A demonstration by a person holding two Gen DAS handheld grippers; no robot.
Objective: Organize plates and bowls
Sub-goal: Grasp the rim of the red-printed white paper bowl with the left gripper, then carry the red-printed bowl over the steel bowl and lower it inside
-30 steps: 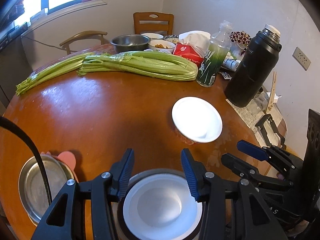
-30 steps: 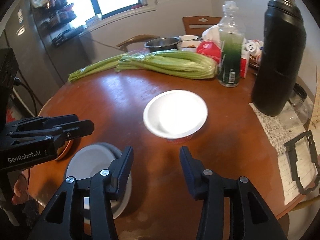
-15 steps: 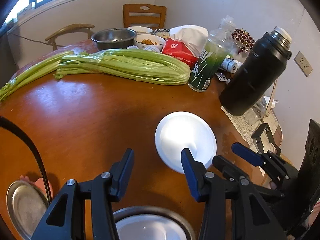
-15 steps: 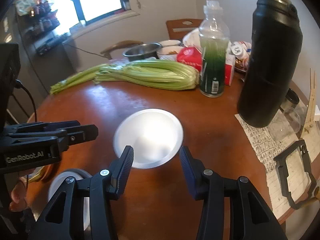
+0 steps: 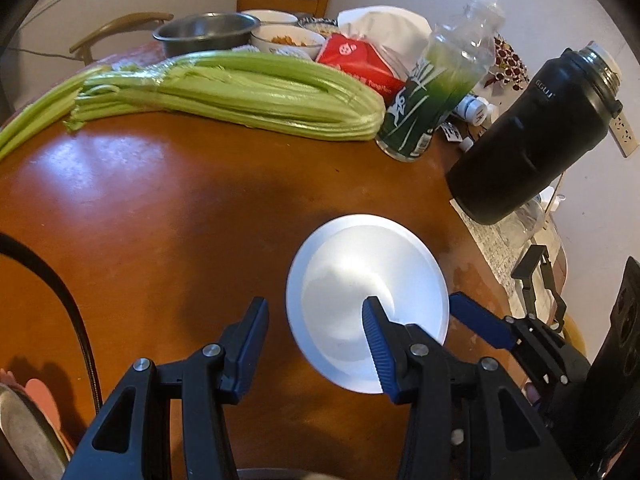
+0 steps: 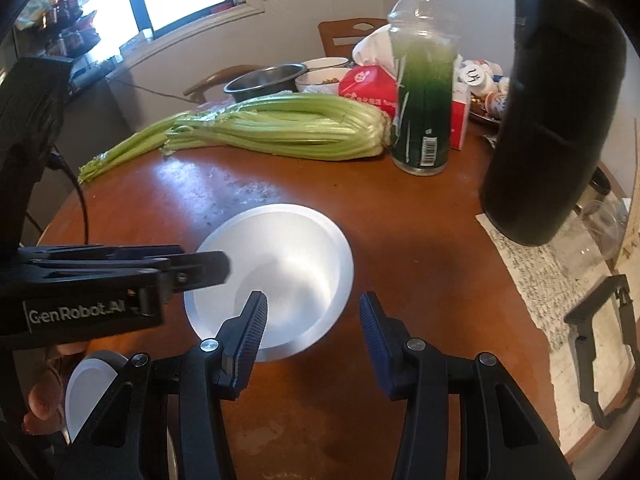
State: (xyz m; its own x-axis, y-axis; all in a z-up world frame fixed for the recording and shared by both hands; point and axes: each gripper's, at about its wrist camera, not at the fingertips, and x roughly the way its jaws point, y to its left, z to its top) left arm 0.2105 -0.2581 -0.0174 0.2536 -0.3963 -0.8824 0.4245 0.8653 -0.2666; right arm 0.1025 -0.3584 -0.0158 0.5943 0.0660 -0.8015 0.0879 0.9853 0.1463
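White and shallow, the bowl (image 5: 366,292) sits on the brown wooden table (image 5: 160,208), in front of the celery (image 5: 240,96) and near the black flask (image 5: 532,140). In the left wrist view, the left gripper (image 5: 316,334) has its jaws apart, gripping nothing; its right finger overlaps the bowl's near side while the left finger stands over bare wood. The right gripper (image 5: 476,320) reaches toward the rim from the right.

In the right wrist view, the right gripper (image 6: 312,326) is also spread wide and empty, its left finger over the bowl (image 6: 276,268) interior, the other outside the rim. The left gripper (image 6: 216,266) comes in from the left. A second white dish (image 6: 90,392) lies at the table's near edge.

A good pickup probably means one finger inside the wall, one outside, closing squarely on the rim so it does not tip, and only one gripper committing.
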